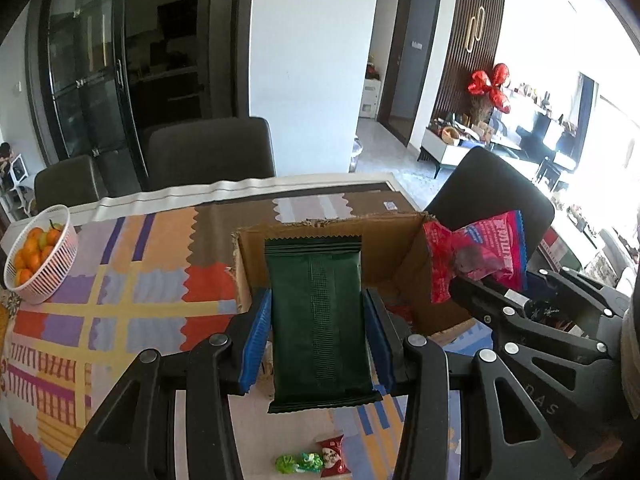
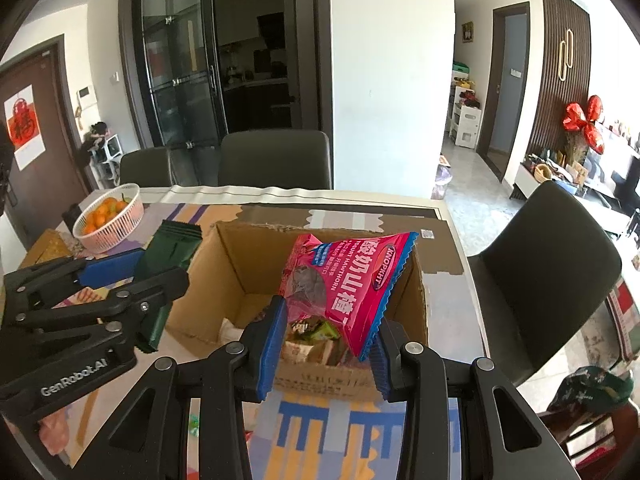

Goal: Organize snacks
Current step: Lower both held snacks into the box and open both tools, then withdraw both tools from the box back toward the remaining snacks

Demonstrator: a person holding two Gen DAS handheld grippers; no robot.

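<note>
My left gripper is shut on a dark green snack packet, held flat between its blue pads just in front of an open cardboard box. My right gripper is shut on a pink hawthorn snack bag, hanging over the box. Several wrapped snacks lie on the box floor. In the right wrist view the left gripper and its green packet show at the left of the box. In the left wrist view the pink bag sits at the right.
A white basket of oranges stands at the table's far left. Small green and red candies lie on the patterned tablecloth near me. Dark chairs ring the table; another chair stands at the right.
</note>
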